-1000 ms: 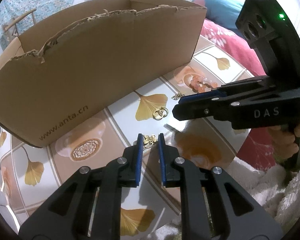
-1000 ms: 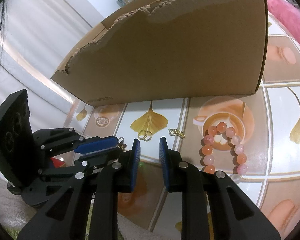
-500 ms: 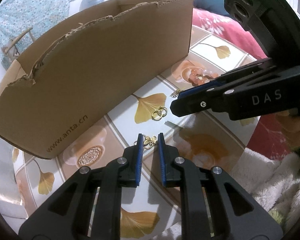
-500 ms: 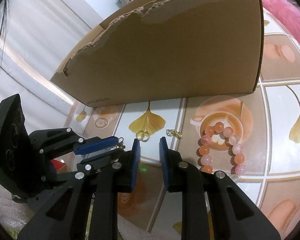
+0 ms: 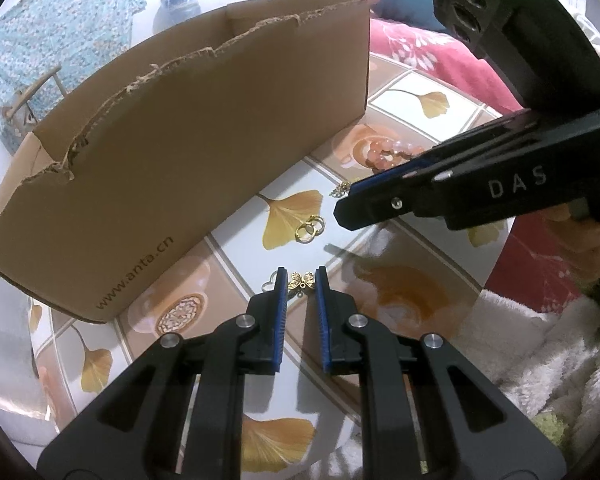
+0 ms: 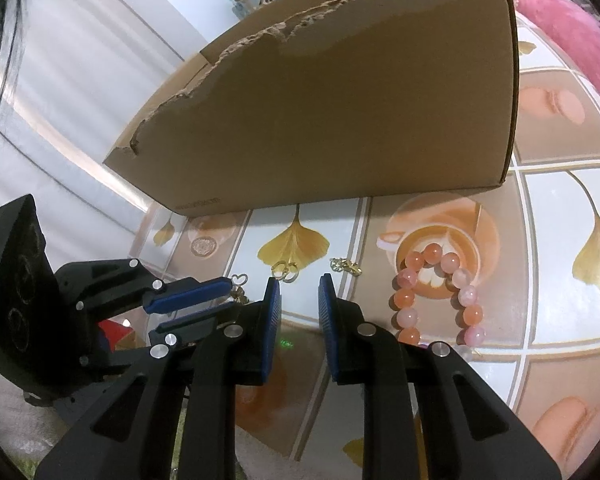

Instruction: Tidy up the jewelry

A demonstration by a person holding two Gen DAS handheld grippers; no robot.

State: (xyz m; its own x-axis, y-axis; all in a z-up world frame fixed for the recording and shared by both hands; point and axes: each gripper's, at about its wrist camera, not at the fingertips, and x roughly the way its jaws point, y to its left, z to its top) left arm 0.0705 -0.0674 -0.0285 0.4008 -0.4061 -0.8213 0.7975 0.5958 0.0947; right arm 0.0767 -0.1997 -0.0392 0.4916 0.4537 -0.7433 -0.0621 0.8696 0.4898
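Observation:
A gold butterfly charm (image 5: pixel 302 280) lies on the tablecloth between the tips of my left gripper (image 5: pixel 300 280), which is open around it. A pair of gold rings (image 5: pixel 310 229) lies just beyond, also in the right wrist view (image 6: pixel 286 269). A small gold clasp (image 6: pixel 345 266) and a pink-orange bead bracelet (image 6: pixel 436 296) lie further right. My right gripper (image 6: pixel 299 285) is open and empty, hovering above the table near the rings. It shows in the left wrist view (image 5: pixel 344 210). The left gripper shows in the right wrist view (image 6: pixel 224 298).
A large torn cardboard box (image 5: pixel 204 128) stands open-topped behind the jewelry (image 6: pixel 340 112). The round table (image 5: pixel 416 292) has a ginkgo-leaf and coffee-cup patterned cloth. White fluffy fabric (image 5: pixel 540 352) and a red blanket (image 5: pixel 432 56) lie past its right edge.
My left gripper has moved slightly forward so the butterfly charm now sits between its tips. The right gripper has drifted a little.

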